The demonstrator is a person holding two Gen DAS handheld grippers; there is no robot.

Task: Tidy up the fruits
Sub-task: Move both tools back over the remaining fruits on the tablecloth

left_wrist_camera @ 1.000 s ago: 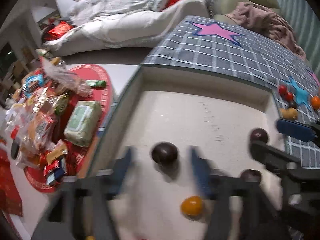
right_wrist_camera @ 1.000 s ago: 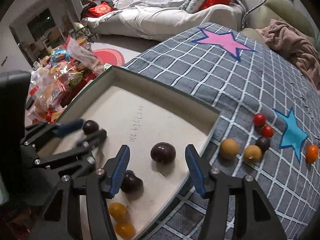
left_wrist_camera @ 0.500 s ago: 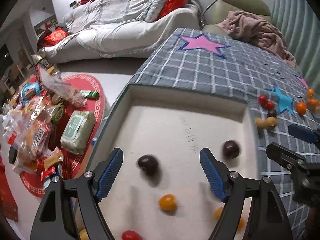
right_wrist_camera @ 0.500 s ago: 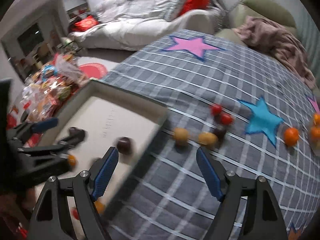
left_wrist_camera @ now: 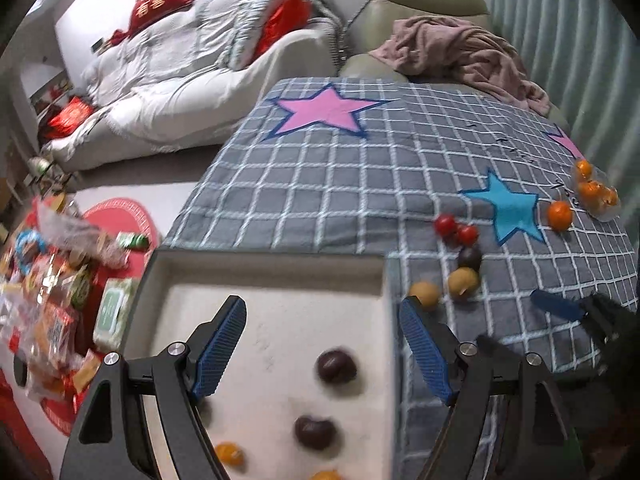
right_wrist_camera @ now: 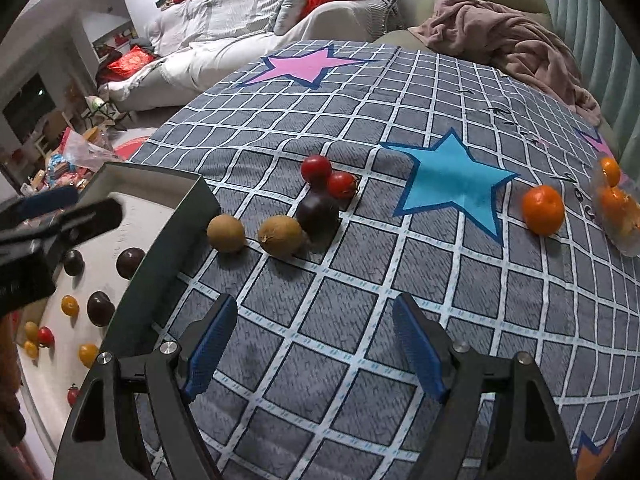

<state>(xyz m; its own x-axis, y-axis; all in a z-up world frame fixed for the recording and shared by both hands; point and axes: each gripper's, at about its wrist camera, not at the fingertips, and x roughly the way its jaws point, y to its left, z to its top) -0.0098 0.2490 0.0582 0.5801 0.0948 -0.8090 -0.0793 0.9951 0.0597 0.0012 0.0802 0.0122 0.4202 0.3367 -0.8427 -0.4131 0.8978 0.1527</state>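
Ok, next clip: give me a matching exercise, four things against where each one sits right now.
Things:
1. loose orange
2. two red tomatoes
3. right gripper
4. yellow fruit

Places:
A. inside the tray
B. right of the blue star
C. over bare cloth, open, holding nothing
D. just behind the dark plum

Pairs: 1-B, 2-D, 3-C, 4-A

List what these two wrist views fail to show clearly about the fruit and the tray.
- Left wrist view: the dark plums in the shallow white tray are motion-blurred; an orange fruit is cut off by the bottom edge.
- Right wrist view: the left tool hides part of the tray floor.
- Right wrist view: oranges in the clear plastic bag are cropped by the lens edge.
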